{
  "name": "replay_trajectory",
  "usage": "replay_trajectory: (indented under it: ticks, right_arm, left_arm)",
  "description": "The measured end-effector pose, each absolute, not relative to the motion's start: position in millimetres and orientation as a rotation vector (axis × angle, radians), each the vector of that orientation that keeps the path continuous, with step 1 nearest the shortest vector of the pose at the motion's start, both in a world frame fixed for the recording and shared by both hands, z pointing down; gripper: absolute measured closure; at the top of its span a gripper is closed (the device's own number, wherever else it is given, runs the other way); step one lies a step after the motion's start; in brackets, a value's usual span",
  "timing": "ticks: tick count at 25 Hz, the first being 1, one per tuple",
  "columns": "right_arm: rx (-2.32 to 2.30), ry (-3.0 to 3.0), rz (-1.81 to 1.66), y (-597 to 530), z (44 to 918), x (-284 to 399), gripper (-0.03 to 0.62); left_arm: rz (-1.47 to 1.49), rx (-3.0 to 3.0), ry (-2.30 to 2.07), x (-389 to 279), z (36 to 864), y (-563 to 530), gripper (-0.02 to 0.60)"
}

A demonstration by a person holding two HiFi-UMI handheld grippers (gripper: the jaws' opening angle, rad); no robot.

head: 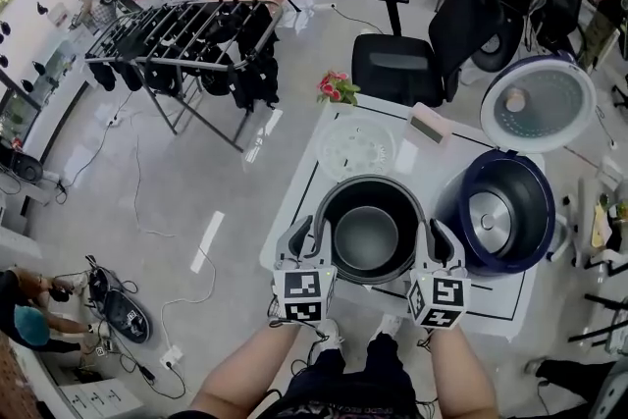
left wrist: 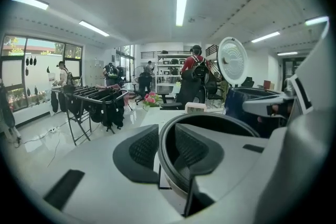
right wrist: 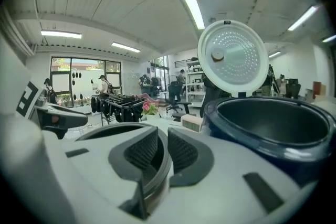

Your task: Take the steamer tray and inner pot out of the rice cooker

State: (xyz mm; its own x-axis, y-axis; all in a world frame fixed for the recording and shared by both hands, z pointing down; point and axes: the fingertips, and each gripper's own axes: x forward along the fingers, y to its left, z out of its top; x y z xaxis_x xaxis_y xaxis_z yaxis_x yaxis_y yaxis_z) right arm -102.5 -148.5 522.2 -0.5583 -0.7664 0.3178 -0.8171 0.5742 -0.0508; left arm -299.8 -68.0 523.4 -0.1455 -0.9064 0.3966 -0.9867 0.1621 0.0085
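Observation:
The dark inner pot (head: 368,235) is out of the rice cooker (head: 500,211) and held over the white table (head: 294,211), just left of the cooker. My left gripper (head: 302,235) is shut on the pot's left rim (left wrist: 220,120), which runs between its pads. On the opposite side, my right gripper (head: 439,238) is shut on the rim (right wrist: 105,131). The pot is empty. Behind it, the clear round steamer tray (head: 356,147) lies on the table. The navy cooker (right wrist: 273,123) stands with its lid (head: 537,103) up and its cavity bare.
A small white box (head: 429,125) sits behind the pot, next to the tray. Pink flowers (head: 337,87) stand at the table's far edge, with a black office chair (head: 397,64) beyond. A drying rack (head: 186,39) with dark clothes stands on the floor at the left.

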Motion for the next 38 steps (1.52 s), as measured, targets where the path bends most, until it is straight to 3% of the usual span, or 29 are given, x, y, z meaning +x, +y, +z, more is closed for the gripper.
replay_trajectory:
  ticks: [3, 4, 7, 13, 25, 38]
  right_arm:
    - [1.307, -2.608, 0.267, -137.9, 499.8, -101.9, 0.540]
    - [1.313, -2.631, 0.266, -134.1, 490.9, -101.0, 0.576]
    - [1.349, -2.695, 0.278, -121.5, 463.1, -95.9, 0.592]
    - [1.481, -2.746, 0.257, -88.9, 416.8, -68.2, 0.592]
    - [1.676, -2.646, 0.109, -16.8, 370.3, 34.1, 0.592]
    - [1.486, -2.737, 0.182, 35.6, 380.6, 128.5, 0.592]
  left_arm:
    - [0.322, 1.884, -2.142, -293.8, 503.7, -64.1, 0.498]
    - [0.302, 1.907, -2.144, -292.1, 496.8, -62.5, 0.511]
    - [0.250, 1.981, -2.128, -285.2, 474.2, -55.9, 0.577]
    - [0.180, 2.177, -1.992, -250.0, 442.6, -45.9, 0.578]
    - [0.186, 2.487, -1.661, -116.0, 411.8, -14.3, 0.578]
    - [0.155, 2.401, -1.775, -15.8, 405.7, 57.1, 0.578]
